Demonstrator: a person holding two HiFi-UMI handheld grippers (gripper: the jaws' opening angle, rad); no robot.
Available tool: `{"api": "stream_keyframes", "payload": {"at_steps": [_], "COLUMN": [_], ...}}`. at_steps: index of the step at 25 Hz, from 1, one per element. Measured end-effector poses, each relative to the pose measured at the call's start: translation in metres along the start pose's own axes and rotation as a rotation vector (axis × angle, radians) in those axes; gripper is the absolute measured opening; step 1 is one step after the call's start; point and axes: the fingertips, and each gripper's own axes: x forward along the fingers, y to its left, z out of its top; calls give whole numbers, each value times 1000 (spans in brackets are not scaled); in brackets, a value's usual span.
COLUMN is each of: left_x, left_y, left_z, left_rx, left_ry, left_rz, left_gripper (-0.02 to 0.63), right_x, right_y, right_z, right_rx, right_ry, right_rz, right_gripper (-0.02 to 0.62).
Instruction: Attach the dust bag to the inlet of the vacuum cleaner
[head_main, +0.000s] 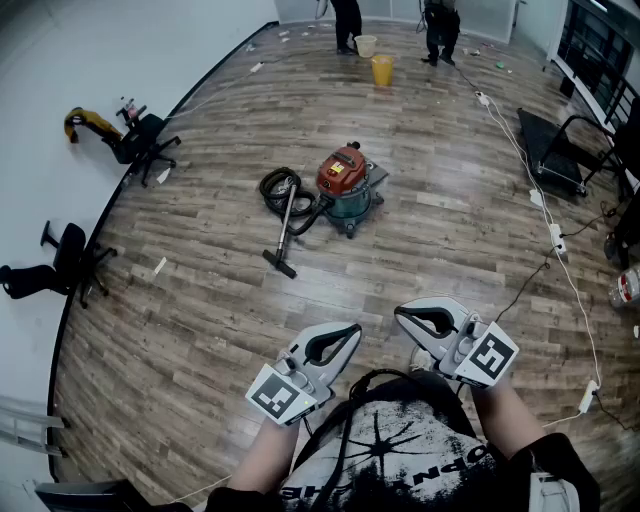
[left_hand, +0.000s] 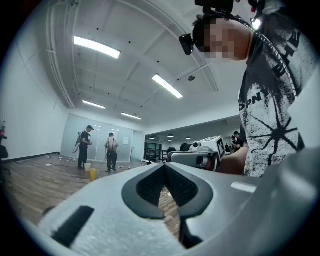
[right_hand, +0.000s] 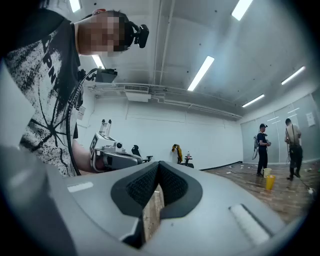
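Note:
The vacuum cleaner (head_main: 345, 184), with a red top and a teal drum, stands on the wooden floor well ahead of me. Its black hose (head_main: 282, 188) lies coiled to its left, and the wand with the floor nozzle (head_main: 281, 262) points toward me. No dust bag shows in any view. My left gripper (head_main: 356, 328) and right gripper (head_main: 400, 313) are held level in front of my chest, tips facing each other and far from the vacuum. Both are shut with nothing between the jaws, as the left gripper (left_hand: 164, 165) and right gripper (right_hand: 158, 164) show in their own views.
Two black office chairs (head_main: 142, 141) (head_main: 66, 262) stand by the left wall. A yellow bucket (head_main: 382, 69) and a white bucket (head_main: 366, 44) sit at the far end beside two people (head_main: 440, 28). A white cable with power strips (head_main: 556, 238) runs down the right, past a black frame (head_main: 560, 150).

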Motion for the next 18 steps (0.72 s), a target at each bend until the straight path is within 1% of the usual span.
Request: {"api": "stream_keyframes", "payload": {"at_steps": [6, 8, 12, 14, 16, 18], "left_x": [-13, -16, -22, -27, -30, -29], "left_y": [-3, -2, -2, -1, 0, 1], "left_z": [-14, -15, -7, -12, -19, -17], "left_rx": [-9, -12, -11, -14, -19, -21], "left_ry": [77, 74, 24, 53, 81, 72], "left_rz": [-1, 6, 17, 20, 22, 22], "left_gripper": [0, 0, 1, 0, 0, 0], "right_x": [7, 10, 16, 18, 20, 21], "right_y": [8, 9, 15, 17, 17, 17], "right_z": [-1, -1, -2, -3, -5, -8], "right_rx": [6, 7, 42, 65, 65, 58], "right_ry": [5, -1, -11, -16, -8, 5], "right_rz": [11, 18, 32, 35, 31, 28], "right_gripper": [5, 5, 6, 6, 6, 6]}}
